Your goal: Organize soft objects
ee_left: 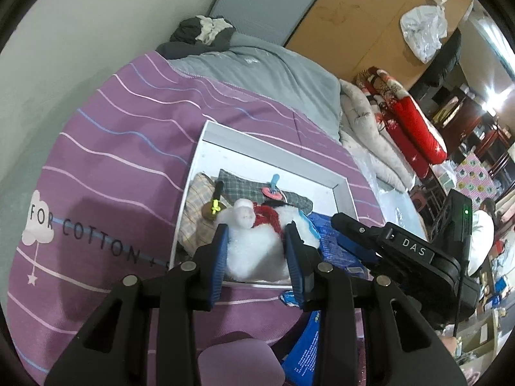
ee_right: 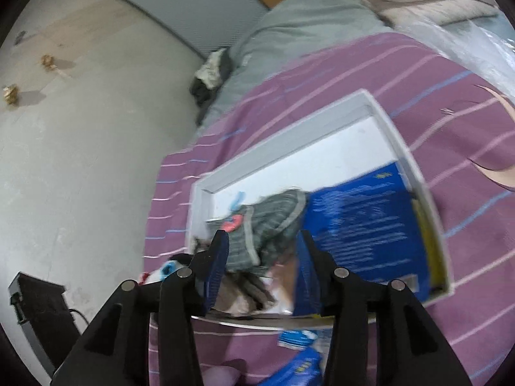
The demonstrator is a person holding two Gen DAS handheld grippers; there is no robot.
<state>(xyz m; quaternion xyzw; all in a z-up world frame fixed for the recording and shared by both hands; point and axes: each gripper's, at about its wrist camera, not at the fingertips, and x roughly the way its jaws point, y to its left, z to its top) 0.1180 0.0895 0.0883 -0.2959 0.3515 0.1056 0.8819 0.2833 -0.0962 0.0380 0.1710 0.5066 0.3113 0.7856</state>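
A white shallow box (ee_left: 273, 151) lies on a purple striped bedsheet (ee_left: 122, 135). In it are a white snowman plush (ee_left: 251, 244) with a red scarf, a grey plaid cloth (ee_left: 244, 185), a beige checked cloth (ee_left: 199, 202) and a blue pack (ee_left: 334, 241). My left gripper (ee_left: 257, 254) has its blue pads on either side of the snowman's body and holds it. My right gripper (ee_right: 262, 263) is open over the box (ee_right: 289, 141), its fingers straddling the grey cloth (ee_right: 276, 222). The blue pack (ee_right: 363, 225) lies to its right. The right gripper also shows in the left wrist view (ee_left: 357, 234).
A grey blanket (ee_left: 273, 74) and dark clothes (ee_left: 202, 32) lie at the bed's far end. White and red quilts (ee_left: 386, 122) are piled at the right. Small blue packets (ee_right: 299, 337) lie on the sheet in front of the box. A bare wall (ee_right: 80, 160) runs along the left.
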